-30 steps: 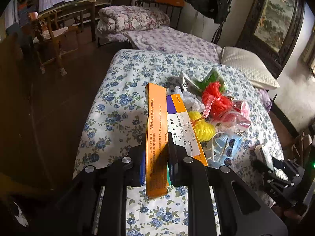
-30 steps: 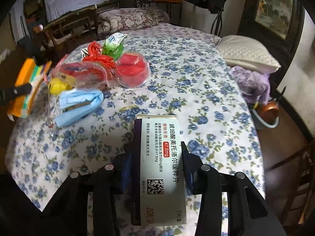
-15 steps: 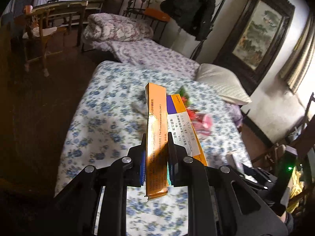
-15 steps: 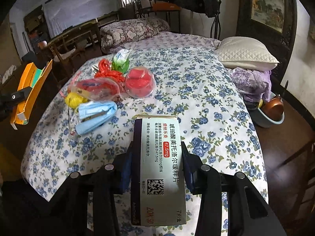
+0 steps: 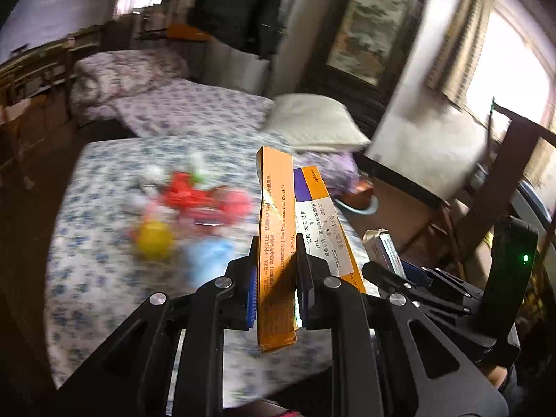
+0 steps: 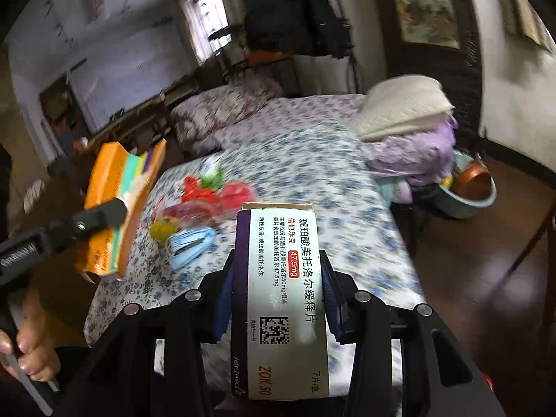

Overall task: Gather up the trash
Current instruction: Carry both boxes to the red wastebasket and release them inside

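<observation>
The orange box (image 5: 276,243) is held on edge between the fingers of the left hand-held gripper (image 5: 276,288), raised above the near edge of the bed (image 5: 87,243). It is gripped across its narrow faces, a little below its middle, and the lower end flap looks torn. A light, hollow carton is judged likely; the card appears creased where the fingers press, so it is expected to crush if squeezed harder. A hold across the narrow sides nearer an end, where the folded flaps stiffen it, is judged safer.

The white medicine box (image 6: 281,299) is clamped across its width by the right hand-held gripper (image 6: 278,295), also lifted over the near edge of the bed. It looks equally light and thin-walled, with smooth printed card that could slip if the grip were loosened.

More trash is left on the bed, towards its left edge and about midway along it: a blue face mask (image 6: 189,243), a yellow ball-like thing (image 6: 161,231), red plastic wrapping (image 6: 205,198) and a green-and-white packet (image 6: 212,173). These are blurred in both views. The mask and wrapping are judged soft and limp, best pinched at a bunched part.

A white pillow (image 6: 403,107) lies at the far right corner, with purple cloth (image 6: 417,153) beside it.
</observation>
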{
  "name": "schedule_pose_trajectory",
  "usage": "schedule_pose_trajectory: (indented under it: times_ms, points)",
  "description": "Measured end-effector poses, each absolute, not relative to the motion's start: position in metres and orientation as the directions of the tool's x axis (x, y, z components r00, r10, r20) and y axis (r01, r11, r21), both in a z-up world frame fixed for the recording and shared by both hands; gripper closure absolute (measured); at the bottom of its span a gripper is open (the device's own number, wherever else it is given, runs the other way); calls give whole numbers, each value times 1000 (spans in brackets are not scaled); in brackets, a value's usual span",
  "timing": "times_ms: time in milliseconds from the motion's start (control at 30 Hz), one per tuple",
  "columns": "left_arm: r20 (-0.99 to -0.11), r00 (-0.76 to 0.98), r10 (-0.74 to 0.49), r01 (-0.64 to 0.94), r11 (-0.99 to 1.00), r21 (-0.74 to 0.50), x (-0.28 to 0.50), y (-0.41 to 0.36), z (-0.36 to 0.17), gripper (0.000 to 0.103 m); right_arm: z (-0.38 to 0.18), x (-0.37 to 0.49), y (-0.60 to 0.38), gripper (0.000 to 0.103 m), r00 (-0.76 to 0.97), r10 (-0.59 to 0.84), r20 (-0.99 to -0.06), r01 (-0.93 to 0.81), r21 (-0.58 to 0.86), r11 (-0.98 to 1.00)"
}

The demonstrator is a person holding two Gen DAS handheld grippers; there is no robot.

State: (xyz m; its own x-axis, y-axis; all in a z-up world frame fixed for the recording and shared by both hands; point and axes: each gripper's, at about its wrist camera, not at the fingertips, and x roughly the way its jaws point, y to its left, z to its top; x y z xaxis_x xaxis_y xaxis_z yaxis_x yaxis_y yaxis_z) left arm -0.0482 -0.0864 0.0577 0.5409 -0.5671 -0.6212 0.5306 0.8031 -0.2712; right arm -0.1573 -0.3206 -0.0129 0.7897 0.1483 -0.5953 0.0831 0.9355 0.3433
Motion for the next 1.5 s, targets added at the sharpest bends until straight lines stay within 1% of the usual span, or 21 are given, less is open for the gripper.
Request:
schedule_pose_trajectory:
  times_ms: [33,100,200,300,433,500,633,733,833,900,1067,1167,1333,1400,1433,1467,1500]
  points:
    - [-624,524,-579,552,789,-269,-53,-98,59,84,-14,-167,-337,60,784,168,-598,96,384,918]
    - [-632,473,-615,610,745,-268,-66,-129,61,84,-13,-184,-364,60,786,139,-603,150,403,903]
    - [-649,388,-655,682,677,-275,-86,-176,61,84,-12,-209,-404,60,783,133,-607,199,447,872]
    - [-669,309,-676,741,612,-276,-109,-220,57,84,-15,-238,-437,60,778,40,-626,273,394,878]
    - [-706,158,-690,795,513,-324,-138,-275,42,84,-42,-280,-480,60,711,-25,-703,358,331,873]
    - [-734,112,-670,813,486,-320,-151,-300,31,84,-66,-303,-499,60,653,-61,-755,415,290,862]
    - [-806,0,-592,853,421,-309,-186,-356,-6,84,-118,-338,-529,60,541,-74,-838,513,259,818]
    - [-849,-56,-526,857,410,-311,-203,-388,-34,84,-161,-360,-546,60,469,-37,-882,569,270,776]
    - [-893,-123,-434,851,417,-319,-217,-420,-72,84,-200,-374,-559,60,411,10,-911,613,285,737]
    - [-914,-171,-369,840,431,-331,-226,-440,-98,84,-219,-380,-565,60,389,41,-920,641,303,705]
    - [-926,-262,-271,780,505,-368,-232,-470,-152,84,-271,-389,-582,60,344,115,-932,700,336,630]
    - [-928,-291,-233,756,539,-372,-231,-478,-175,84,-297,-392,-589,60,337,165,-927,731,368,574]
    - [-936,-299,-186,761,545,-351,-233,-487,-193,84,-331,-397,-596,59,355,229,-907,770,422,478]
    - [-936,-302,-181,757,551,-350,-235,-489,-196,82,-337,-394,-598,57,379,253,-890,777,455,434]
    - [-936,-304,-181,755,553,-352,-235,-490,-196,78,-339,-393,-600,53,382,257,-888,787,459,413]
    - [-935,-302,-184,757,550,-353,-235,-490,-195,78,-340,-395,-601,47,384,250,-889,795,456,401]
    - [-936,-298,-187,760,547,-351,-235,-490,-194,74,-339,-395,-602,46,386,235,-892,800,450,396]
